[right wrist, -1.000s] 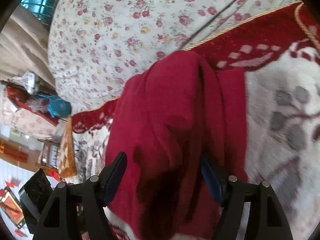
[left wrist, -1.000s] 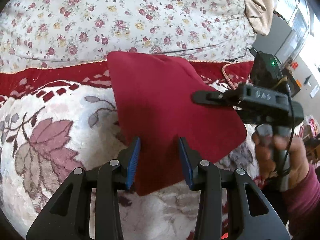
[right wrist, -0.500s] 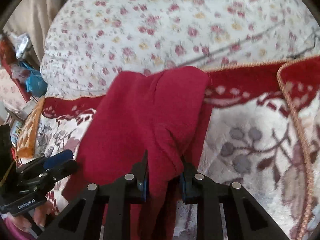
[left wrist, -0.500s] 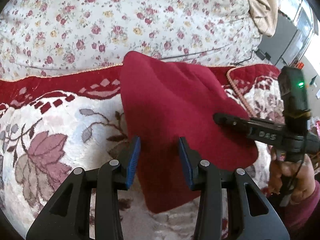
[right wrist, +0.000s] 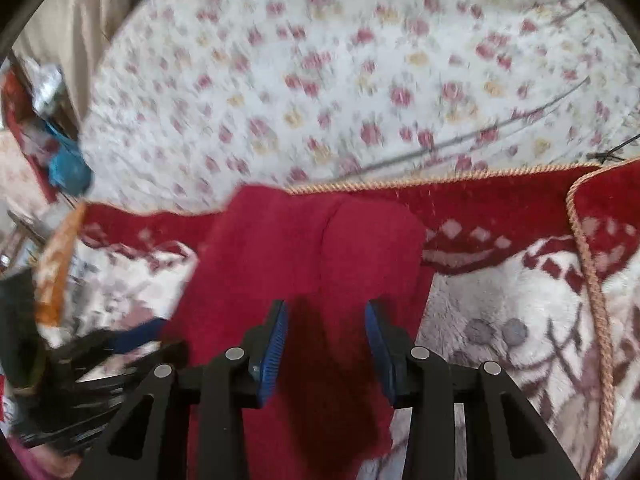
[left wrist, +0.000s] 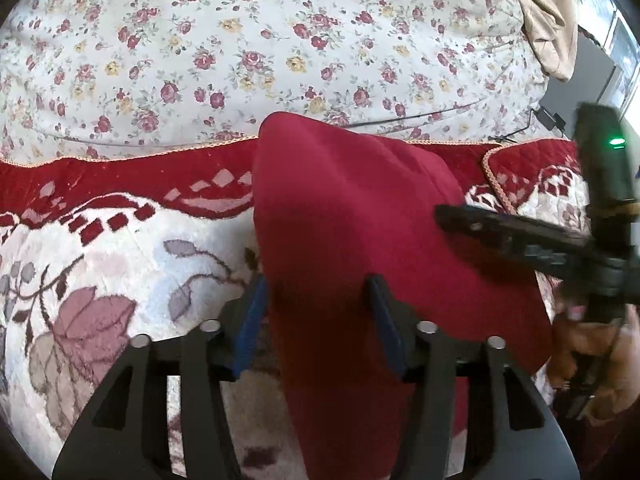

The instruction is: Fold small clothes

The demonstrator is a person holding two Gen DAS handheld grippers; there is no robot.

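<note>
Rose-print bedsheet (left wrist: pixel 280 40) behind. Red-and-white floral blanket (left wrist: pixel 100 280) in front, gold cord trim (right wrist: pixel 592 280) along edge. Beige cloth (left wrist: pixel 548 12) upper right. Black cable (left wrist: pixel 420 116) across sheet.

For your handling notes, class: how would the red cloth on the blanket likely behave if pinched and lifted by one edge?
The red cloth would probably flop and drape, since it already creases softly along its middle. It looks light. Its fuzzy surface likely grips the plush blanket rather than sliding.

No text, label, brand or number could be read in either view; the pictures were too blurred for that.
</note>
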